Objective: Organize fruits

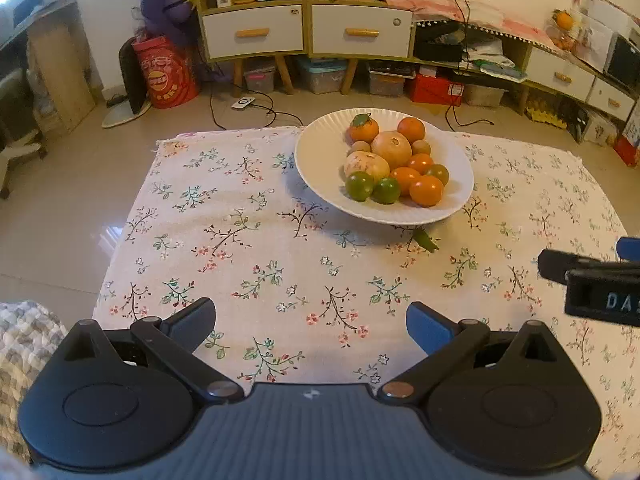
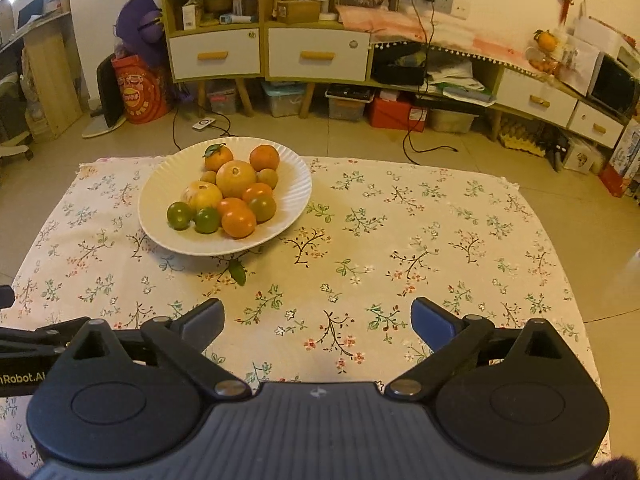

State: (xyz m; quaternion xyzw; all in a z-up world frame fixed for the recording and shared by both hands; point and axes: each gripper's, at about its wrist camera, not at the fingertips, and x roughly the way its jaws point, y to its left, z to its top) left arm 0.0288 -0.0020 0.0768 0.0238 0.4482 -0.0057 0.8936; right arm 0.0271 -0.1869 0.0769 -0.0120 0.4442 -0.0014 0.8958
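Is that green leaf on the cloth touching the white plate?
Cannot tell. In the right wrist view the leaf lies at the plate's near edge, partly under its rim; no clear gap or contact shows.

right tool: cut by frame edge | leaf: partly under plate

We count one white plate left of centre, holding five orange fruits, three green ones, two large pale round fruits and two small brownish ones. One green leaf lies just below the plate.
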